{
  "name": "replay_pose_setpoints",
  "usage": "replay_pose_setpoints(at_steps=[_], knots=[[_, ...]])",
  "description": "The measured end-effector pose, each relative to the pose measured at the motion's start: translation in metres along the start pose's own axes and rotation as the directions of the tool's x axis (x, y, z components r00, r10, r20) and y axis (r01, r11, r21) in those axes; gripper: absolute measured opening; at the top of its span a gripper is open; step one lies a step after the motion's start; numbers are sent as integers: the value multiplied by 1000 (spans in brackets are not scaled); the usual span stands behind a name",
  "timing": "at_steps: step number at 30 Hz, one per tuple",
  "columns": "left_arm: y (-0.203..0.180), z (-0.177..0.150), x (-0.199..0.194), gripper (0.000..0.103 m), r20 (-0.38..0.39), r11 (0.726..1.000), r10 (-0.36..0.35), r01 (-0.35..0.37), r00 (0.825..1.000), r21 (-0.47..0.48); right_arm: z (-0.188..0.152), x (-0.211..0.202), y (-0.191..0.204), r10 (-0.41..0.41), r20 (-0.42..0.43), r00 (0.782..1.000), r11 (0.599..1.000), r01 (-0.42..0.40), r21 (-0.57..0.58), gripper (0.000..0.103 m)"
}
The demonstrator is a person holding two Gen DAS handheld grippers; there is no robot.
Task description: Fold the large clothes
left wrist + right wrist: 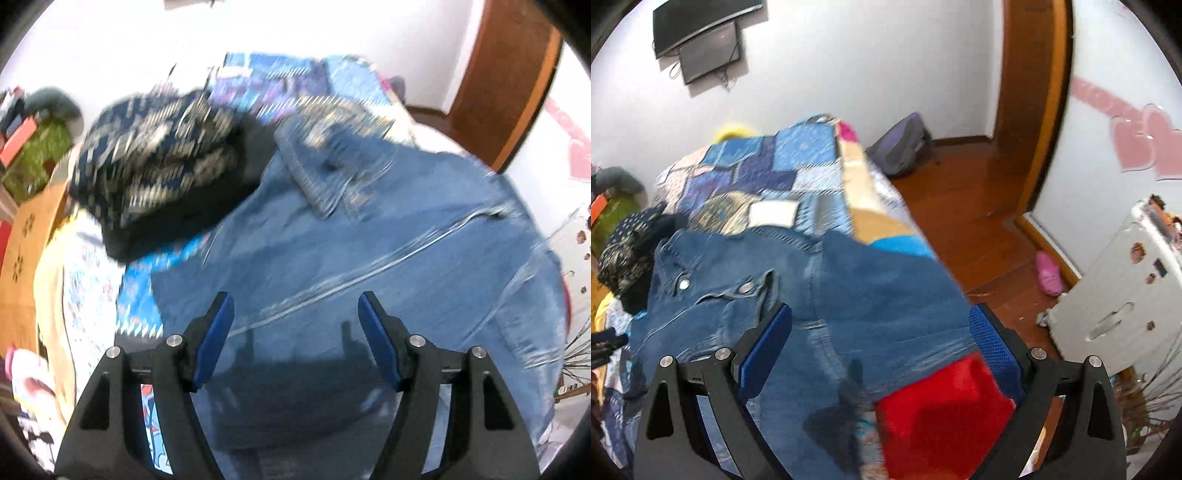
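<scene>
The left hand-held gripper [295,310] hangs above the denim jacket [369,258] with its jaws apart and nothing between the blue pads [216,339]; only its shadow falls on the cloth below. The right hand-held gripper [882,332] is likewise released, its pads clear of the fabric, poised over the jacket's near edge where a red patch [942,406] of something shows beneath.

The jacket lies spread across the bed [798,162], on a patchwork quilt, collar and snap buttons toward the far side, one seam running diagonally across the panel. It looks partly laid out, with creases near the right edge. Beside its collar sits a dark patterned garment [159,162], bunched up and just touching the denim.

My reading is that the step in hand is between grasps: neither gripper has cloth, so a fold is either about to start or just set down. The next move likely calls for lowering both grippers to an edge or sleeve, pinching a single layer, and carrying it over evenly without dragging the bundle alongside.
</scene>
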State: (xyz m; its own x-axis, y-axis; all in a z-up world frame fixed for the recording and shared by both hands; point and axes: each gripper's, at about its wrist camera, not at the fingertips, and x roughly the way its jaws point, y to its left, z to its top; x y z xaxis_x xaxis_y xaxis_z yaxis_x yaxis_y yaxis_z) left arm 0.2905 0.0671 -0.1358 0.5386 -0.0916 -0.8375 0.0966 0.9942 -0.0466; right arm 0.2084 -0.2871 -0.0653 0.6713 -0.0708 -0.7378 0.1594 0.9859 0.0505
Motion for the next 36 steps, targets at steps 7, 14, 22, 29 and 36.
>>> replay_pose_setpoints(at_steps=[7,14,22,29,36], knots=[[-43,26,-28,69,103,996,-69,63,992,61,-14,13,-43,31,-49,998,991,-25,130,95],[-77,33,-21,69,91,989,-110,100,990,109,-38,54,-79,228,-152,962,905,-151,398,92],[-90,30,-3,69,53,987,-118,111,992,120,-51,96,-103,354,-224,908,809,-178,559,81],[-87,31,6,69,30,988,-127,124,992,88,-47,124,-118,368,-215,905,754,-155,638,63],[-83,28,9,69,25,990,-130,128,991,59,-33,143,-120,313,-272,910,773,-79,629,23]])
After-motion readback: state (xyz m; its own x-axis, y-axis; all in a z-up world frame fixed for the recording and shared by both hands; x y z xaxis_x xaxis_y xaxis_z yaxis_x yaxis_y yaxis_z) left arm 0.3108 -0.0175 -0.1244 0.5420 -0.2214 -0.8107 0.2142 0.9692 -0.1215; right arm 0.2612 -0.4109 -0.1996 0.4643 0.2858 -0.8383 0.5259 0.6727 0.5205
